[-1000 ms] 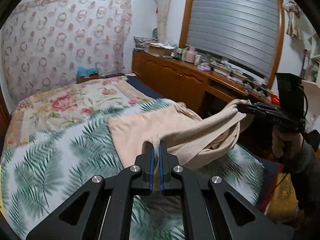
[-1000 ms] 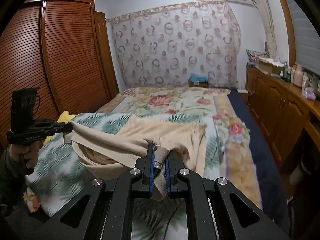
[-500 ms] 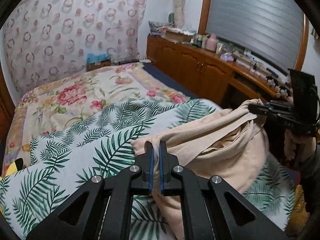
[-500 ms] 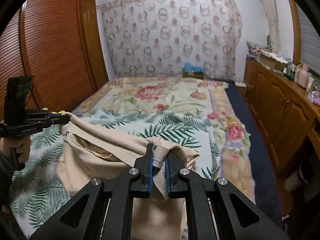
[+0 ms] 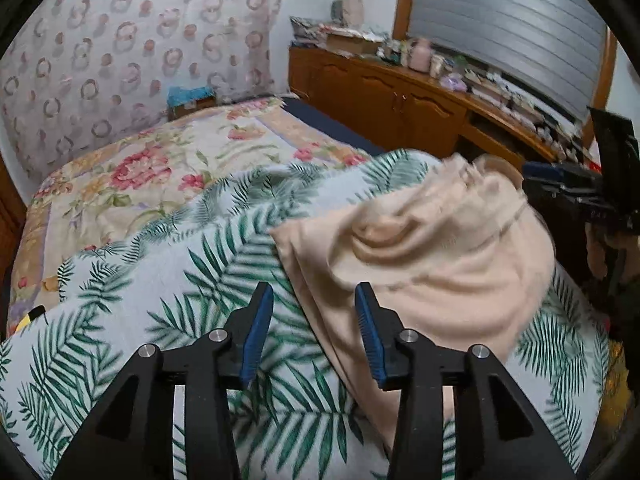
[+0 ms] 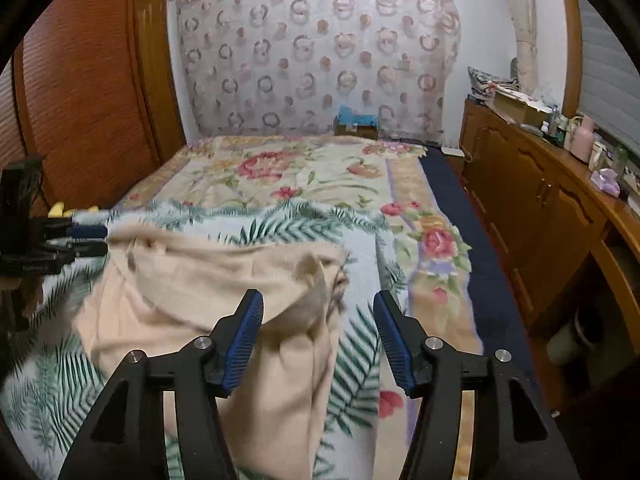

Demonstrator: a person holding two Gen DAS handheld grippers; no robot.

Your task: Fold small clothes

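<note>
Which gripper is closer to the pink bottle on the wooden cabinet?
Right. The pink bottle stands on the cabinet along the person's right side; the right gripper is at the garment's end nearer it, the left gripper at the far end.

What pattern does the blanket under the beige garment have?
Green palm leaves on a white blanket, under the beige garment; clearest in the left wrist view.

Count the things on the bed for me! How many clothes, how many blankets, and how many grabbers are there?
Beige garment: 1, lying rumpled on the palm-leaf blanket.
Blankets: 2, the palm-leaf blanket and the floral blanket.
Hand-held grippers: 2, the left hand-held gripper and the right hand-held gripper, both open.
Total: 5.
</note>
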